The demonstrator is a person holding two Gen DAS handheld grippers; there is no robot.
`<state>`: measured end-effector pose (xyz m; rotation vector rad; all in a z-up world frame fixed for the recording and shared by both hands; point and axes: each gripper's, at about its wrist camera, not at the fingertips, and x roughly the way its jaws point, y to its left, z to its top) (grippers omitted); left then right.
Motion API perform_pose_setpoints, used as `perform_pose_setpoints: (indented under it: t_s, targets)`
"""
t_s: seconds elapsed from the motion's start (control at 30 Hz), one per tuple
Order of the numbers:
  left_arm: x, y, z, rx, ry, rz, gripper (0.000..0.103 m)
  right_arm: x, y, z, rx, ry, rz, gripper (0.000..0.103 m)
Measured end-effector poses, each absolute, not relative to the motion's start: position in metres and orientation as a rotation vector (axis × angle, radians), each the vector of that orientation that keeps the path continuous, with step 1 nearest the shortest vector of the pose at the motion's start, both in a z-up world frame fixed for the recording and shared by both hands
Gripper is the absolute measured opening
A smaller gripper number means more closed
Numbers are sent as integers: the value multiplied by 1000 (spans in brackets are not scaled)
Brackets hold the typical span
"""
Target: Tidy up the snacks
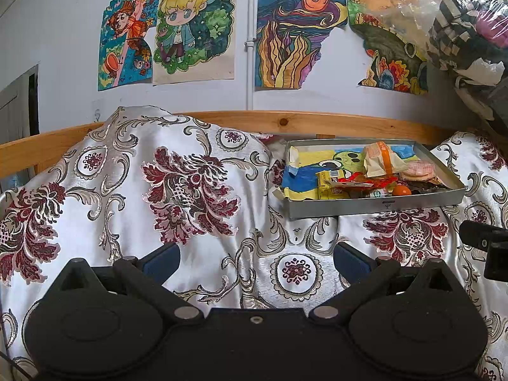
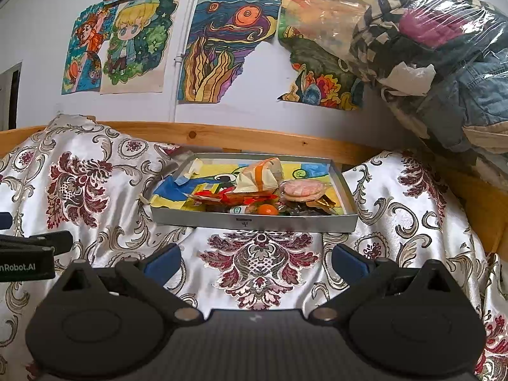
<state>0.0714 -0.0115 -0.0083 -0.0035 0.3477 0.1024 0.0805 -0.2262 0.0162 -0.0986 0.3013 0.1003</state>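
A shallow grey metal tray [image 1: 374, 207] [image 2: 254, 223] rests on a floral satin cover. It holds a pile of snacks: a white and orange wrapped packet [image 1: 381, 158] [image 2: 258, 176], a round pink wafer pack [image 1: 417, 171] [image 2: 300, 189], a small orange fruit [image 1: 401, 190] [image 2: 267, 210], red wrappers [image 2: 219, 197] and a yellow box [image 1: 328, 185]. My left gripper [image 1: 255, 258] hovers open over the cover, left of and nearer than the tray. My right gripper [image 2: 255, 262] is open too, just in front of the tray. Both hold nothing.
A wooden rail [image 1: 301, 122] [image 2: 222, 135] runs behind the tray under a wall of coloured drawings [image 1: 193, 28]. A clear bag of clothes [image 2: 444, 57] bulges at the right. The cover [image 1: 190, 190] humps up high left of the tray. The other gripper [image 1: 485, 244] shows at the right edge.
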Motion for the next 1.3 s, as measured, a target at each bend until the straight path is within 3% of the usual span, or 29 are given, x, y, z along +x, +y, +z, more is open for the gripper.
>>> perform_pose_setpoints:
  t_s: [1.3]
  targets:
    - [71,-9,-5,0,361,101,102,78,-226,17,-90,295,103,103]
